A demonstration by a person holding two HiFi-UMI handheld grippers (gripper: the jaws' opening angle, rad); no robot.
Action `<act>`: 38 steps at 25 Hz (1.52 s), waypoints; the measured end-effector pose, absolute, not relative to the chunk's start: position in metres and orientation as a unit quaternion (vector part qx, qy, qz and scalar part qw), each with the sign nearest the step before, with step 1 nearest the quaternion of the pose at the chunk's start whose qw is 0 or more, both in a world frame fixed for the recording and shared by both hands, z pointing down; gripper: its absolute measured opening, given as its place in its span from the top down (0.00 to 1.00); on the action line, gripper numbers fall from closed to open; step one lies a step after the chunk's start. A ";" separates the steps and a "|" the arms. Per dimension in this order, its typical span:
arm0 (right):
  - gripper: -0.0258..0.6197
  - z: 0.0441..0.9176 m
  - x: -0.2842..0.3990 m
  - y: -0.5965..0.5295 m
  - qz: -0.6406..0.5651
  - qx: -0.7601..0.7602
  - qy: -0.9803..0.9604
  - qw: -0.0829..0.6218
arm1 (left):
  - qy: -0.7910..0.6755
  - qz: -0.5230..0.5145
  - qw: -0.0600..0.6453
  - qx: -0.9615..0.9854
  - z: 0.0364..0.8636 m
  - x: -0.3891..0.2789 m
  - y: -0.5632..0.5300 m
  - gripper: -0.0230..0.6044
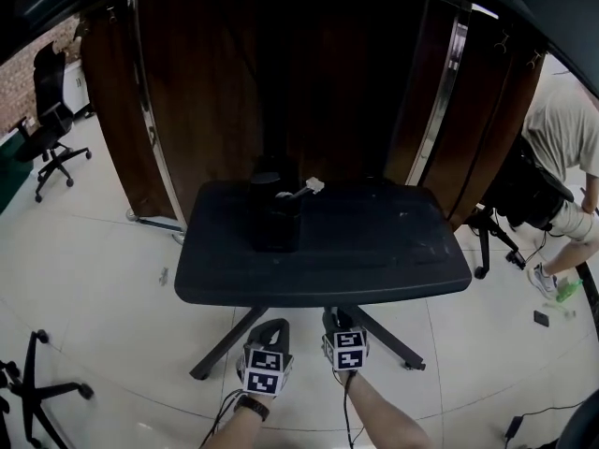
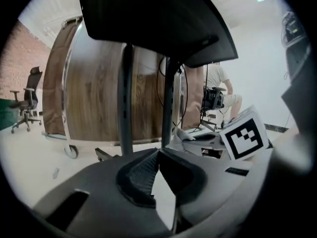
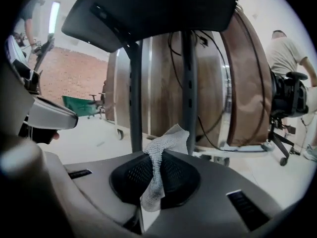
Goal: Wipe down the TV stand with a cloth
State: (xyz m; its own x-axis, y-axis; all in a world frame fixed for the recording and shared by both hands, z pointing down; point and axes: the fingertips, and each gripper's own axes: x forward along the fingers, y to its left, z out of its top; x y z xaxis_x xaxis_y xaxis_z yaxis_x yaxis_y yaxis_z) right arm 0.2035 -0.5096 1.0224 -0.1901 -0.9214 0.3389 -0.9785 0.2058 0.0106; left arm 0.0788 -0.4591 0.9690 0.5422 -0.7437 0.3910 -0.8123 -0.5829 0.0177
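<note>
The TV stand's black shelf (image 1: 323, 251) fills the middle of the head view; both gripper views look up at its underside (image 2: 158, 19) (image 3: 158, 9) and its metal posts. Low in front of its near edge are both grippers, side by side. My right gripper (image 1: 335, 320) (image 3: 157, 155) is shut on a white mesh cloth (image 3: 158, 157), which sticks up out of the jaws. The cloth (image 2: 185, 134) also shows in the left gripper view. My left gripper (image 1: 271, 328) (image 2: 158, 152) is shut, its tips touching with nothing between them.
A dark block (image 1: 274, 218) and a small white piece (image 1: 314, 185) sit on the shelf by the stand's column. Curved wooden panels (image 1: 215, 82) stand behind. The stand's legs (image 1: 229, 340) spread over the white floor. An office chair (image 1: 51, 120) is at left, a person (image 1: 562, 157) at right.
</note>
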 end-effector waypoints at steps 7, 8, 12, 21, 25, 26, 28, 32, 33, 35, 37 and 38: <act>0.92 1.032 0.045 -0.545 0.090 0.532 -0.828 0.157 | -0.523 0.124 0.029 0.843 0.903 -0.064 -0.426 0.92; 0.92 1.046 0.015 -0.533 0.100 0.512 -0.837 0.166 | -0.535 0.128 0.027 0.835 0.904 -0.087 -0.419 0.92; 0.92 1.087 -0.120 -0.449 0.135 0.404 -0.887 0.180 | -0.579 0.156 0.040 0.799 0.925 -0.169 -0.386 0.92; 0.92 1.101 -0.160 -0.389 0.184 0.384 -0.892 0.148 | -0.586 0.188 0.080 0.784 0.962 -0.196 -0.364 0.92; 0.92 1.077 -0.006 -0.471 0.138 0.498 -0.841 0.160 | -0.556 0.194 0.099 0.802 0.974 -0.126 -0.403 0.92; 0.92 1.079 0.039 -0.489 0.131 0.525 -0.823 0.174 | -0.542 0.196 0.110 0.810 0.980 -0.099 -0.415 0.92; 0.92 1.091 0.122 -0.512 0.129 0.568 -0.786 0.208 | -0.507 0.198 0.131 0.829 0.996 -0.037 -0.434 0.92; 0.92 1.123 0.239 -0.504 0.158 0.618 -0.731 0.243 | -0.446 0.198 0.148 0.860 1.026 0.072 -0.445 0.92; 0.92 1.132 0.264 -0.492 0.168 0.629 -0.719 0.243 | -0.435 0.201 0.151 0.865 1.034 0.090 -0.442 0.92; 0.92 1.154 0.317 -0.454 0.195 0.653 -0.691 0.241 | -0.415 0.210 0.160 0.871 1.055 0.119 -0.428 0.92; 0.92 1.177 0.381 -0.392 0.236 0.690 -0.641 0.239 | -0.390 0.230 0.165 0.876 1.078 0.145 -0.405 0.92; 0.92 1.188 0.412 -0.356 0.257 0.709 -0.611 0.239 | -0.377 0.243 0.164 0.879 1.087 0.156 -0.393 0.92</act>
